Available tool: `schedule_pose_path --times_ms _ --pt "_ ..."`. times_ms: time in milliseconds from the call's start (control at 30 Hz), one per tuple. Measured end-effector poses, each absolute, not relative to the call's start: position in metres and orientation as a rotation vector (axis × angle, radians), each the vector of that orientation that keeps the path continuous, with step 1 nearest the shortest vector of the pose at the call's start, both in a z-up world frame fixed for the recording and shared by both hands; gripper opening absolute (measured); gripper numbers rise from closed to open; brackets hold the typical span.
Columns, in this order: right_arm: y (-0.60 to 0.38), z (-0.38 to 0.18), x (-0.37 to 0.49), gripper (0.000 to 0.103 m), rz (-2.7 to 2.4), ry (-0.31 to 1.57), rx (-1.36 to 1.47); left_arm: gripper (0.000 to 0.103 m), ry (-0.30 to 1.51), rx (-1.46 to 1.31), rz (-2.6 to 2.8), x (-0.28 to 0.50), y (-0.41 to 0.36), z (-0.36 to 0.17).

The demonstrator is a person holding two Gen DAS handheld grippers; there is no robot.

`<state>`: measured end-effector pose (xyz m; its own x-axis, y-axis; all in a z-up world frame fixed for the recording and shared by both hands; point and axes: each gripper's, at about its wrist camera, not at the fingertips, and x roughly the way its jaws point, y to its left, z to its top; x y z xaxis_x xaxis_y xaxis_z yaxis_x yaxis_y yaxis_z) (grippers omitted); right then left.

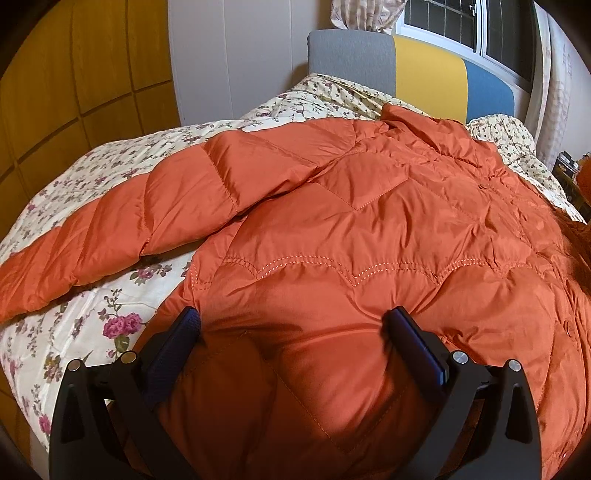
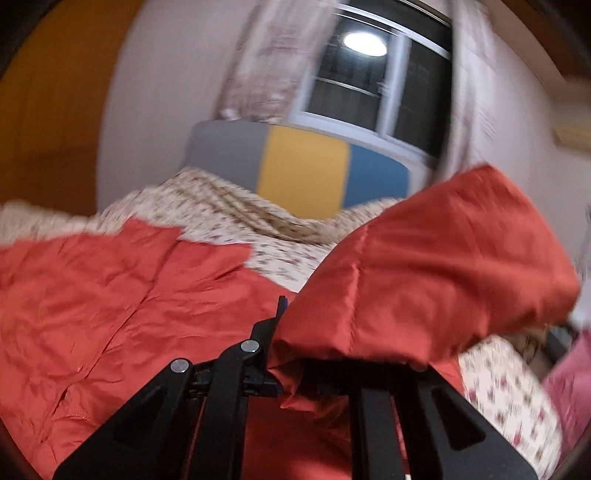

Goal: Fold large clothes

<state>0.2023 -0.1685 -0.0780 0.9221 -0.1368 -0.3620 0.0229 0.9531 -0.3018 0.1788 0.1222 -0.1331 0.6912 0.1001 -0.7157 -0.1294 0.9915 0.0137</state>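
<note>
An orange quilted puffer jacket (image 1: 388, 229) lies spread on the bed, its left sleeve (image 1: 122, 221) stretched out to the left. My left gripper (image 1: 291, 325) is open, its two fingers resting on the jacket's lower body, nothing between them. In the blurred right wrist view the jacket body (image 2: 110, 295) lies at the left. My right gripper (image 2: 314, 325) is shut on the jacket's right sleeve (image 2: 436, 266), which it holds lifted above the bed; the sleeve hides the right finger.
A floral bedspread (image 1: 85, 325) covers the bed. A headboard in grey, yellow and blue (image 1: 424, 74) stands at the far end under a window (image 1: 465, 26). A wooden wardrobe (image 1: 74, 74) is at the left. A pink item (image 2: 569, 387) lies at the far right.
</note>
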Motion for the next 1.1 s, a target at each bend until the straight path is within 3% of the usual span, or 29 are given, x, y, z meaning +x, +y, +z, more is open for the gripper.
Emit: schedule_pose_path --times_ms 200,467,600,667,700,767,933,1100 --pt "-0.092 -0.123 0.221 0.009 0.029 0.392 -0.635 0.100 0.794 -0.040 0.128 0.178 0.122 -0.134" --pt "-0.055 -0.170 0.227 0.008 0.321 0.437 -0.797 0.100 0.792 -0.040 0.128 0.178 0.122 -0.134" --pt "-0.056 -0.174 0.242 0.016 0.384 0.490 -0.809 0.100 0.795 -0.030 0.135 0.179 0.121 -0.133" --pt "-0.064 -0.165 0.247 0.032 0.402 0.516 -0.762 0.100 0.811 0.001 0.151 0.180 0.117 -0.130" --pt "-0.076 -0.154 0.246 0.050 0.436 0.524 -0.691 0.100 0.830 0.020 0.158 0.182 0.114 -0.125" --pt "-0.097 -0.131 0.236 0.066 0.467 0.498 -0.582 0.100 0.808 0.036 0.177 0.178 0.111 -0.107" --pt "-0.174 -0.088 0.212 0.066 0.454 0.457 -0.256 0.100 0.564 -0.044 0.230 0.171 0.088 -0.042" --pt "-0.234 -0.077 0.217 0.064 0.242 0.514 0.014 0.100 0.632 -0.037 0.011 0.228 0.032 -0.042"
